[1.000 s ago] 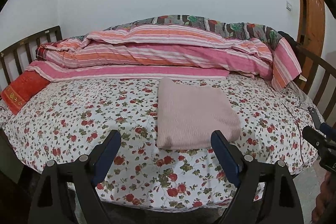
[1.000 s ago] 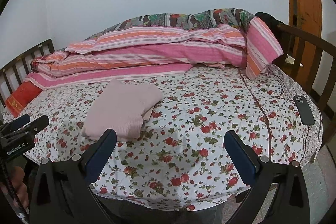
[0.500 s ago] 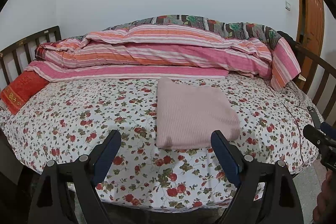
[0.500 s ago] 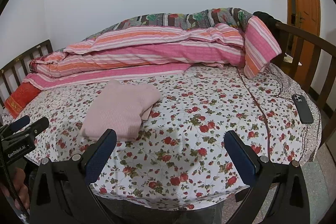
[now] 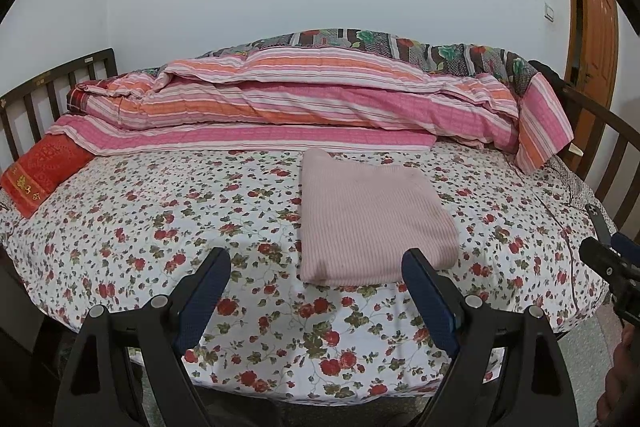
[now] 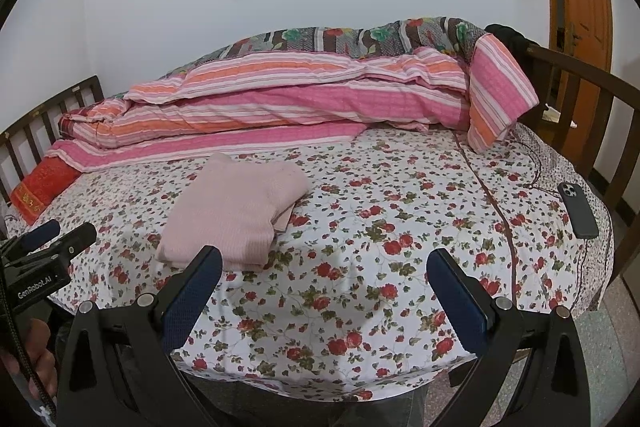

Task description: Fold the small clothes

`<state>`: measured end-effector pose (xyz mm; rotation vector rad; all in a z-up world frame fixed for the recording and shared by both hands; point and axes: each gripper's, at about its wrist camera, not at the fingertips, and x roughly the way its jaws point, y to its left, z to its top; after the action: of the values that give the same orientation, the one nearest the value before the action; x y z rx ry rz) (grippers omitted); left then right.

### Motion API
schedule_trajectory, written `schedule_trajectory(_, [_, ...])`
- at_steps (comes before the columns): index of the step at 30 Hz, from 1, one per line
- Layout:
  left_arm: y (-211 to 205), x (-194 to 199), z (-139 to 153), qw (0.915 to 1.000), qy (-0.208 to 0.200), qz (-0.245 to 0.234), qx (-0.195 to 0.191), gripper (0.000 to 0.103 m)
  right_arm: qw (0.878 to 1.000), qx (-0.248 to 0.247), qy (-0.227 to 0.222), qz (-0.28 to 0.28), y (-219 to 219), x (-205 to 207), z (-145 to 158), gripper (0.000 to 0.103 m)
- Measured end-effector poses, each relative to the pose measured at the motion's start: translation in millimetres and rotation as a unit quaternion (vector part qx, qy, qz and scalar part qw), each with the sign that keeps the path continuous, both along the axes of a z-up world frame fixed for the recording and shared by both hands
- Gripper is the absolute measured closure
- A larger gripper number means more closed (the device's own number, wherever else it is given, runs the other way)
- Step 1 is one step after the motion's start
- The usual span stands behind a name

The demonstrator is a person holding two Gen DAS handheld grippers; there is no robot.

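L gripper (image 5: 316, 269) wide open, empty, above near bed edge; R gripper (image 6: 325, 269) same. 1 pink knit garment (image 5: 368, 215), folded, flat on floral sheet (image 5: 160, 227), near front edge. 1 striped quilt (image 5: 300, 107) piled at back. 1 phone (image 6: 578, 210) by R edge. Bare sheet both sides of the garment.

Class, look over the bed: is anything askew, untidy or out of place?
Mostly tidy. The folded pink garment lies flat, but a lower layer pokes out at its right edge. A phone lies near the bed's right edge, on the floral sheet.
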<state>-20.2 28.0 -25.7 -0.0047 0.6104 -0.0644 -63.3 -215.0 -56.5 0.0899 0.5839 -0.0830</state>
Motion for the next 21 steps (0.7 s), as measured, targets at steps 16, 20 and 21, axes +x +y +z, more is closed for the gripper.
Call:
schedule_trajectory(16, [-0.5,-0.5,0.5,1.0000,-0.001,-0.001,-0.001,0.016,1.000,-0.002,-0.002,0.000,0.6,-0.1,3.8,0.002])
schedule_trajectory(20, [-0.2,-0.4,0.6,1.0000,-0.001,-0.001,0.000,0.016,1.000,-0.002,-0.002,0.000,0.6,-0.2,3.8,0.002])
schedule_trajectory(21, [-0.3,-0.4,0.5,1.0000,-0.001,0.000,0.000,0.016,1.000,-0.002,-0.002,0.000,0.9,0.3,4.0,0.002])
